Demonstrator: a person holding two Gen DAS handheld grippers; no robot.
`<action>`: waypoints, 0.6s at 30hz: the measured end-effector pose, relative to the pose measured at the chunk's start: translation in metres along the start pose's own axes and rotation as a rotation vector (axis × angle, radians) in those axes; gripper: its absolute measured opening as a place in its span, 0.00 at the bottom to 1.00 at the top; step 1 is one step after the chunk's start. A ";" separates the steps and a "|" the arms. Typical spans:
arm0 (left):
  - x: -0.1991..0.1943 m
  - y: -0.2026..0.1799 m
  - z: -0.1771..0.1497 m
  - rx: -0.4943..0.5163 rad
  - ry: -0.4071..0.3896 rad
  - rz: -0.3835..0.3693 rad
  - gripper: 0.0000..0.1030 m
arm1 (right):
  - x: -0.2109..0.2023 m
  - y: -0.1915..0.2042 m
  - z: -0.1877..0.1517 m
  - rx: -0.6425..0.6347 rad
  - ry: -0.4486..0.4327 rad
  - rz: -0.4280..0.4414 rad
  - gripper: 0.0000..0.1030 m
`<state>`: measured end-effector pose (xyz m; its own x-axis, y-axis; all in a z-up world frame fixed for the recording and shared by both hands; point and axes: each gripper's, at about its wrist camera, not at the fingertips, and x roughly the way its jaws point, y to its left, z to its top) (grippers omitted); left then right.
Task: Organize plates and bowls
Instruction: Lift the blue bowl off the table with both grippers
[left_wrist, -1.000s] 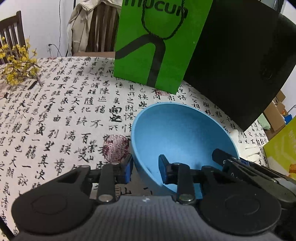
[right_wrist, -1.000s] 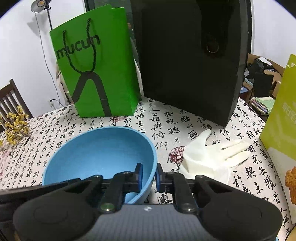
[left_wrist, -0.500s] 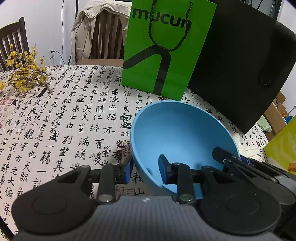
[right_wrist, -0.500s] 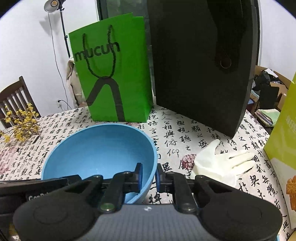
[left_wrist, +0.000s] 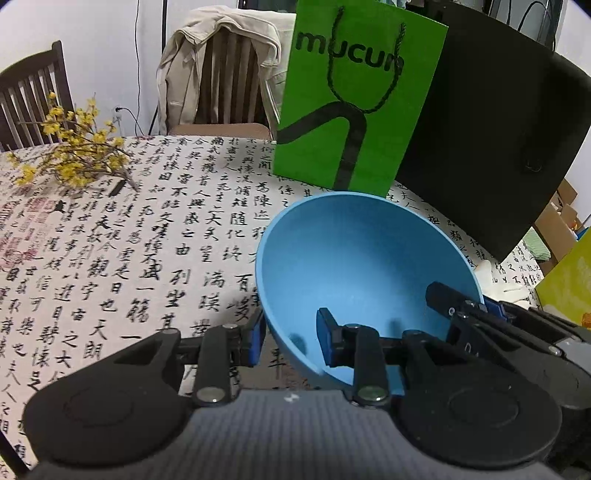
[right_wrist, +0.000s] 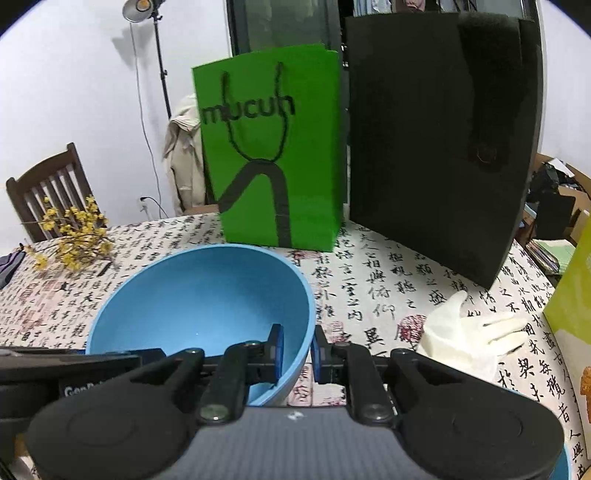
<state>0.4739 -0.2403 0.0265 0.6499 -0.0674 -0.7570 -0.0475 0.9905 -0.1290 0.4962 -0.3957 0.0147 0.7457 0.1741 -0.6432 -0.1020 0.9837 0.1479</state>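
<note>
A light blue bowl (left_wrist: 354, 258) hangs tilted above the calligraphy-print tablecloth (left_wrist: 147, 258), held from two sides. My left gripper (left_wrist: 290, 341) is shut on its near-left wall, one blue pad outside and one inside. In the right wrist view my right gripper (right_wrist: 297, 352) is shut on the right rim of the same bowl (right_wrist: 207, 295), its pads pinching the thin wall. Each gripper shows in the other's view: the right gripper (left_wrist: 461, 306) on the far rim, the left gripper (right_wrist: 92, 369) at the lower left.
A green paper bag (right_wrist: 273, 166) and a tall black bag (right_wrist: 436, 147) stand behind the bowl. A white glove (right_wrist: 465, 332) lies to the right, next to a yellow-green box (right_wrist: 572, 295). Yellow flowers (left_wrist: 74, 155) lie far left. Wooden chairs (left_wrist: 225, 81) stand beyond the table.
Both grippers have risen with the bowl between them. The table has dropped lower in both views, and more of the bags, chairs and wall now shows.
</note>
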 end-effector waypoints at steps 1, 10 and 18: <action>-0.002 0.001 -0.001 0.006 -0.003 0.007 0.29 | -0.001 0.003 -0.001 -0.001 -0.001 0.000 0.14; -0.010 0.017 -0.007 0.020 0.007 -0.011 0.29 | -0.015 0.018 -0.006 0.011 -0.039 -0.001 0.14; -0.025 0.027 -0.011 0.020 -0.005 -0.019 0.29 | -0.028 0.035 -0.005 -0.023 -0.051 -0.029 0.14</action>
<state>0.4480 -0.2128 0.0349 0.6544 -0.0859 -0.7512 -0.0201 0.9912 -0.1308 0.4685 -0.3658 0.0342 0.7813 0.1432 -0.6075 -0.0945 0.9893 0.1116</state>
